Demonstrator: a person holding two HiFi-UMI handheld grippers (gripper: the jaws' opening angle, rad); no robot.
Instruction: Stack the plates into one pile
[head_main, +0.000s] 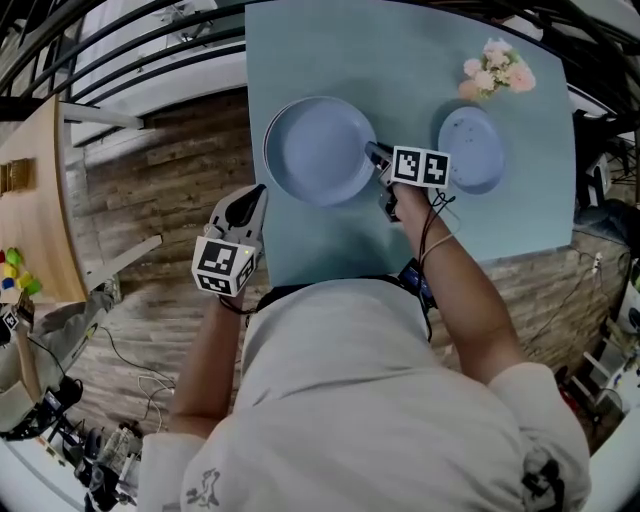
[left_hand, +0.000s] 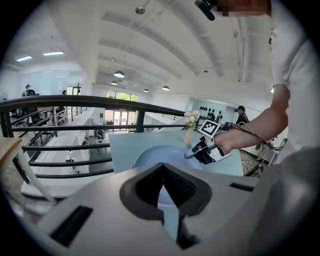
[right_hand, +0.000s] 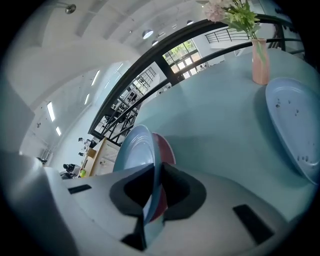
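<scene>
Right gripper (head_main: 377, 154) jaws pinch the large blue plate (head_main: 318, 150) rim, mid-desk (head_main: 400, 60). Red plate (right_hand: 165, 150) beneath is mostly hidden. Left gripper (head_main: 250, 203) jaws are together and empty. Small blue plate (head_main: 470, 150) sits apart.

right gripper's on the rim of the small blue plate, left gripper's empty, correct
Wrong plate: the head view shows the right gripper on the rim of the large blue plate; the small blue plate lies untouched beside it. The left gripper is empty.
</scene>
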